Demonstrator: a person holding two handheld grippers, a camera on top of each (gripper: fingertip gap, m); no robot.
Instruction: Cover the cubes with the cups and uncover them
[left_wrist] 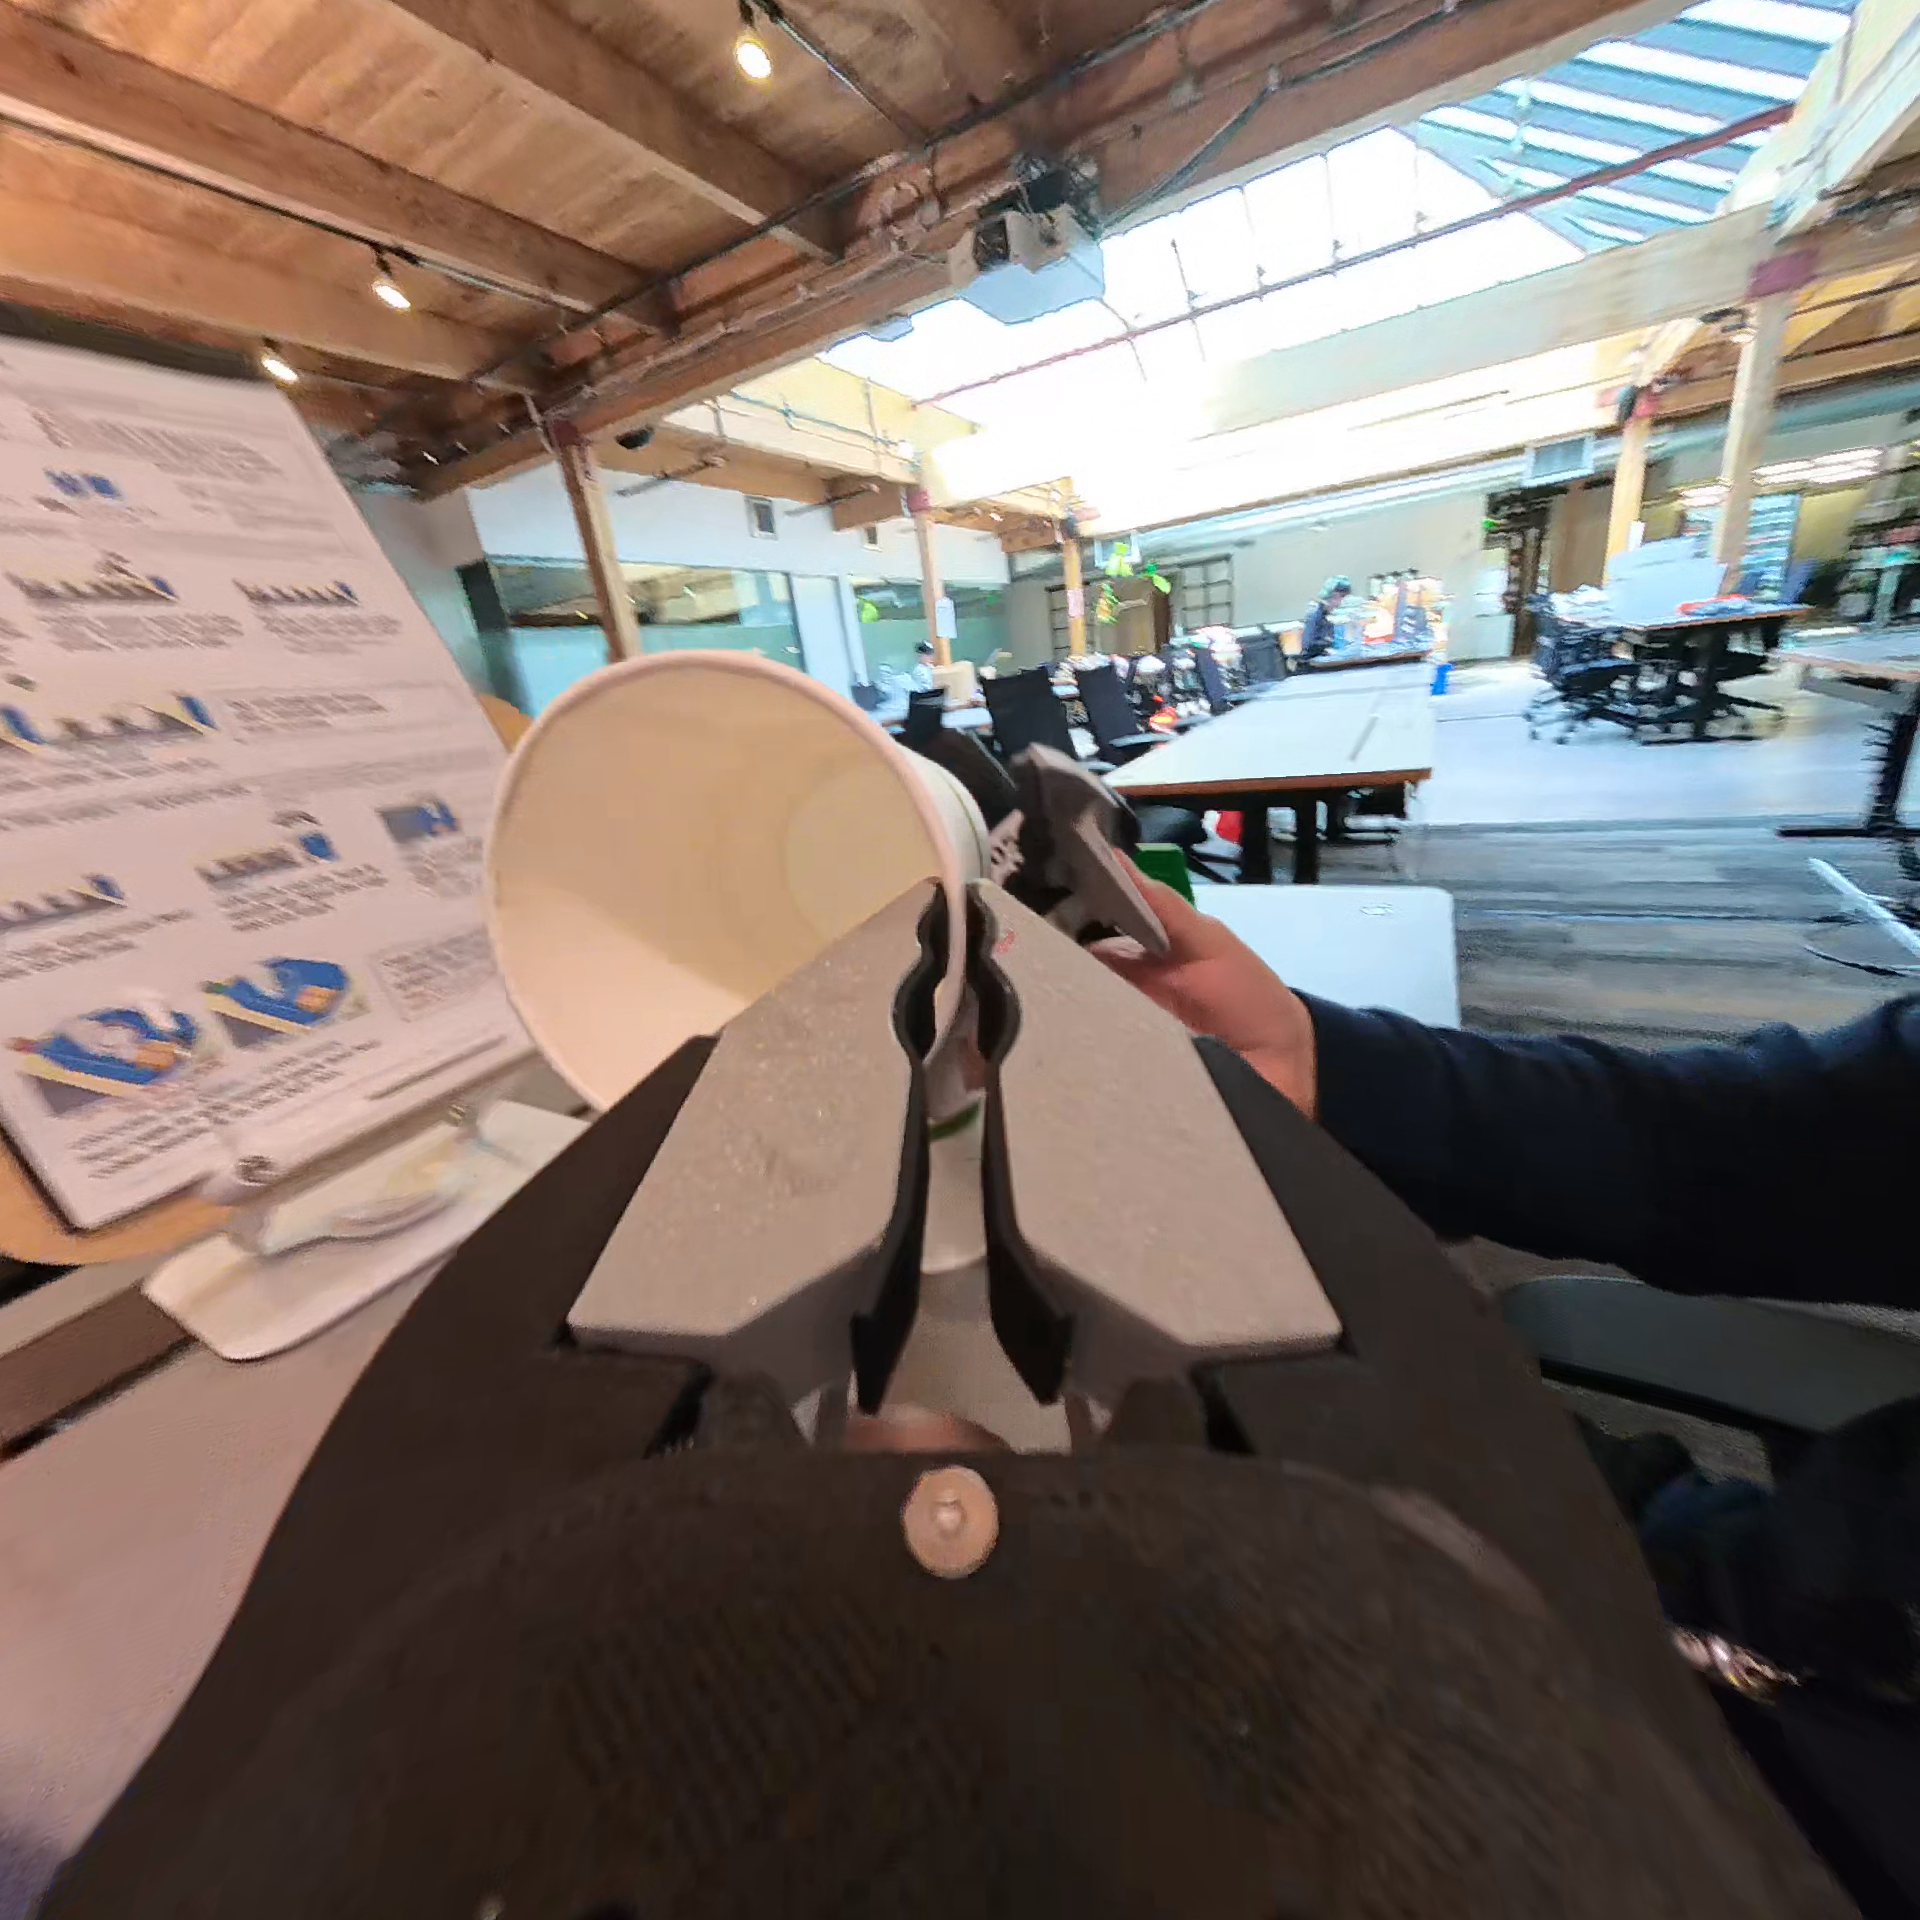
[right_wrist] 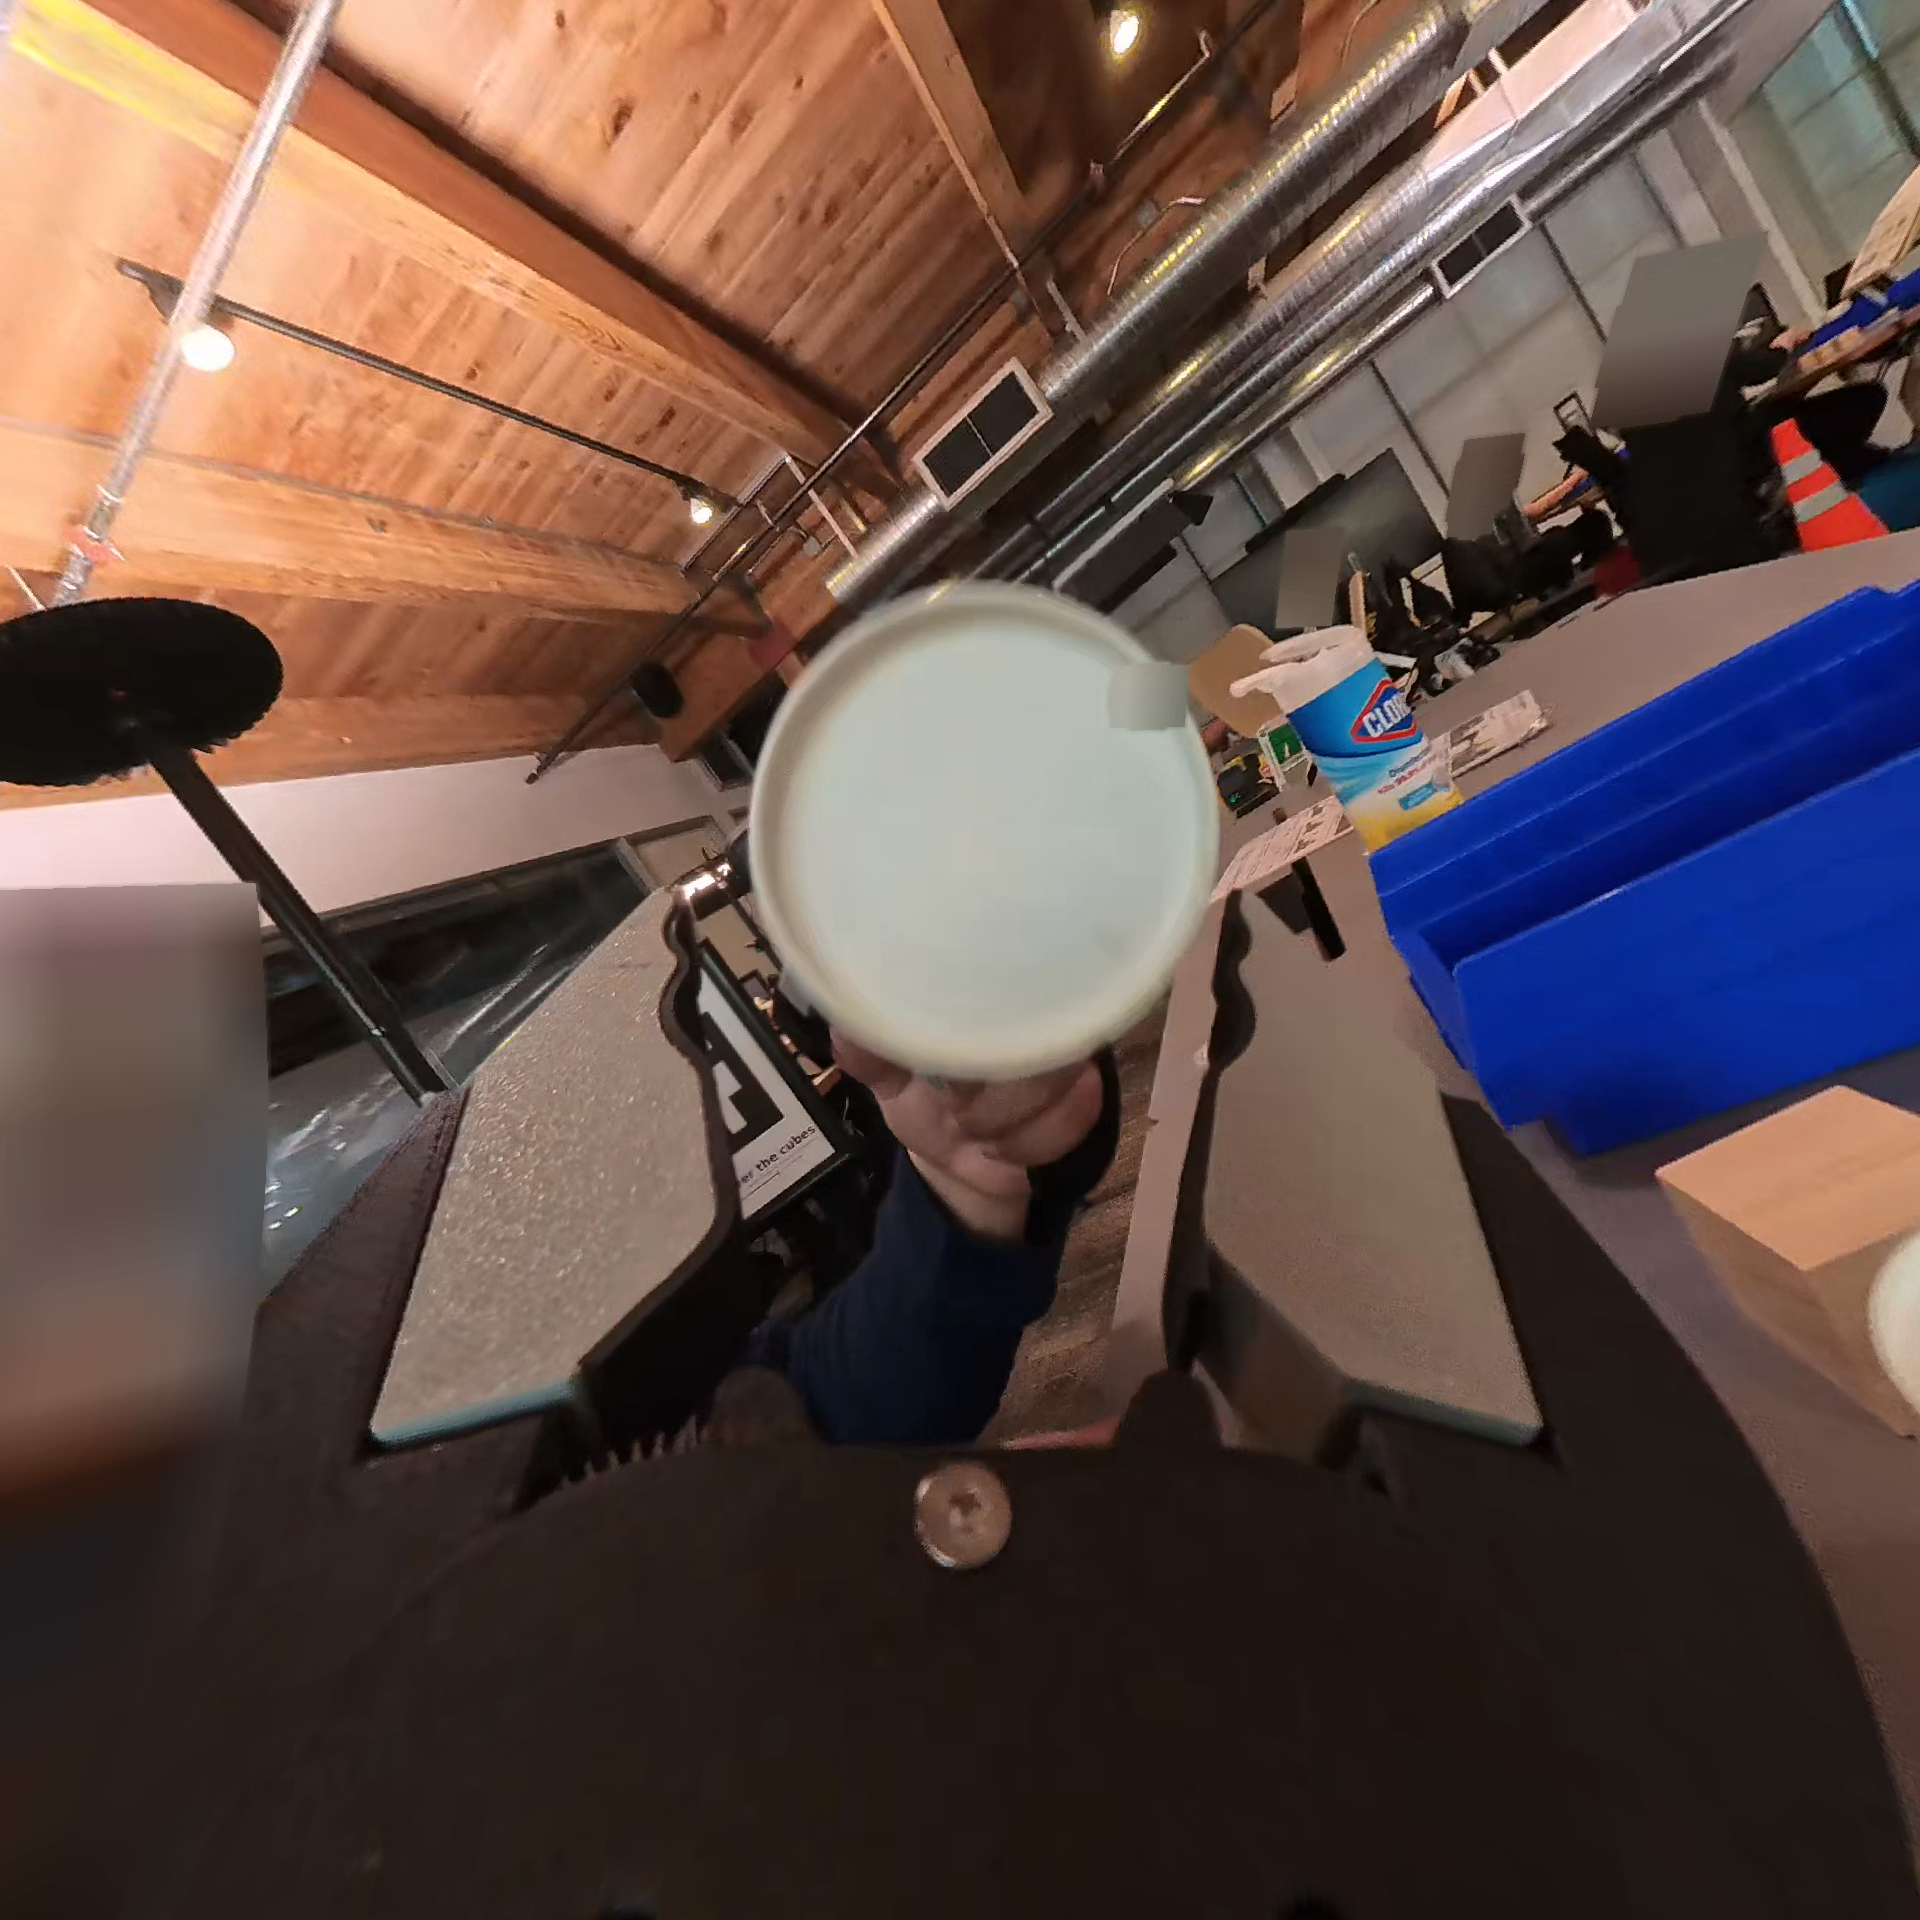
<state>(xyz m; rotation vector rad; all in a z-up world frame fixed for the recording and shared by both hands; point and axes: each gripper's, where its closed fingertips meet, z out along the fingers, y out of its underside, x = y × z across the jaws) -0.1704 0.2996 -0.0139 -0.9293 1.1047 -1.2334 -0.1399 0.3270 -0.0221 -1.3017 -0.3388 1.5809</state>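
Up in the air, well clear of the table, the left gripper (left_wrist: 956, 914) has its jaws closed on the rim of a white paper cup (left_wrist: 665, 862), one finger inside the wall and one outside, both pressing the thin paper. That cup lies tilted on its side, mouth turned back toward the left wrist camera and its base pointing at the right gripper (right_wrist: 951, 914). Right gripper's jaws stand wide apart with the cup's round base (right_wrist: 982, 831) between the fingers; no pad presses on it. On the table's right edge in the right wrist view sits a wooden cube (right_wrist: 1797, 1236), beside blue bins (right_wrist: 1662, 914). A printed sheet (left_wrist: 208, 769) stands at left.
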